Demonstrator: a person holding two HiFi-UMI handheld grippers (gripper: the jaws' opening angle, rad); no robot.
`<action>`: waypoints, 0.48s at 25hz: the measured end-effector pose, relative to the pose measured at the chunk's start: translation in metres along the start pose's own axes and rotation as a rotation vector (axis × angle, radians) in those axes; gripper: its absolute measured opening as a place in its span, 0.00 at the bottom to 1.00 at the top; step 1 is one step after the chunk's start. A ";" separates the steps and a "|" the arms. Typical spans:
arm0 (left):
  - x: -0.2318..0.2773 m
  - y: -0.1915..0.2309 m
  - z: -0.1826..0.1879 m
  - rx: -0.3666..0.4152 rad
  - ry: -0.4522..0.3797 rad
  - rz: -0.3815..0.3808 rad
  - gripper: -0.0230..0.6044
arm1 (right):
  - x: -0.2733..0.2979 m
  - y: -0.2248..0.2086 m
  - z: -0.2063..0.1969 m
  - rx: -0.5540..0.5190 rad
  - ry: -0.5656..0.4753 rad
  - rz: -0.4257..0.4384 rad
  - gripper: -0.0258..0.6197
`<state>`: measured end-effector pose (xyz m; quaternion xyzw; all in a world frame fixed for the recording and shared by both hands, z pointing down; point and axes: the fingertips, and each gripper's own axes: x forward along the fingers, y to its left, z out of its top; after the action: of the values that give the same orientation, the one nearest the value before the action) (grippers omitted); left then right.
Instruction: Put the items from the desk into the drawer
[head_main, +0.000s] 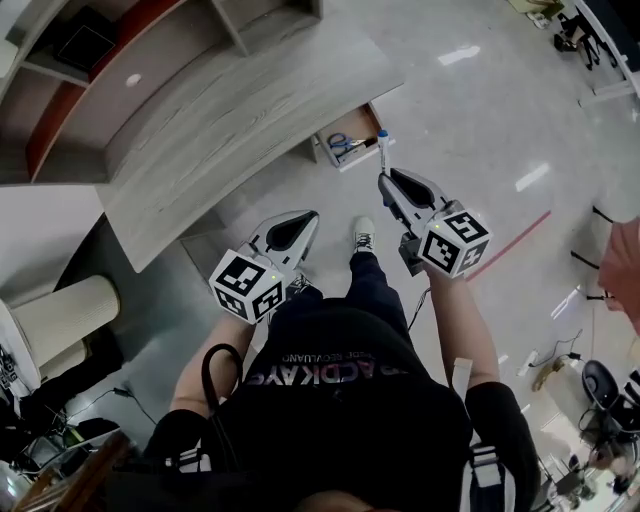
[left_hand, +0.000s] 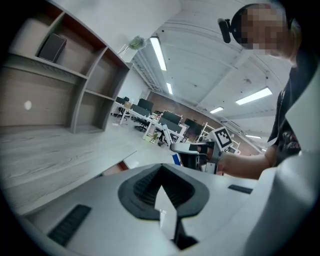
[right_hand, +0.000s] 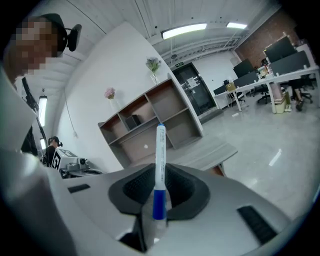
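My right gripper (right_hand: 157, 212) has its fingers clenched on the marker (right_hand: 160, 165). They hold it low, at its blue end, so most of the white barrel sticks out past the tips. In the head view the marker shows right at the edge of the open drawer (head_main: 330, 158), where scissors (head_main: 345, 143) already lie. My worry is that long free end. It could catch the drawer's rim or the edge of the surface (head_main: 230, 110) and twist out of the grip onto the floor. If I let go too far out, I miss the drawer altogether. My left gripper (head_main: 310, 220) has its fingers pressed together on nothing.
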<state>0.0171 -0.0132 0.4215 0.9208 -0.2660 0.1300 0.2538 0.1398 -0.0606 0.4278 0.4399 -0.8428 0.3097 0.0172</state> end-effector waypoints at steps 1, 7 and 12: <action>0.005 0.001 -0.002 -0.009 0.008 0.003 0.05 | 0.003 -0.006 -0.001 0.000 0.015 0.001 0.16; 0.035 0.012 -0.014 -0.049 0.053 0.030 0.05 | 0.027 -0.039 -0.020 -0.048 0.137 0.019 0.16; 0.061 0.024 -0.024 -0.078 0.077 0.059 0.05 | 0.061 -0.074 -0.051 -0.255 0.305 0.035 0.16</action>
<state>0.0516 -0.0440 0.4746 0.8963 -0.2879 0.1620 0.2958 0.1454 -0.1087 0.5251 0.3675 -0.8703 0.2639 0.1949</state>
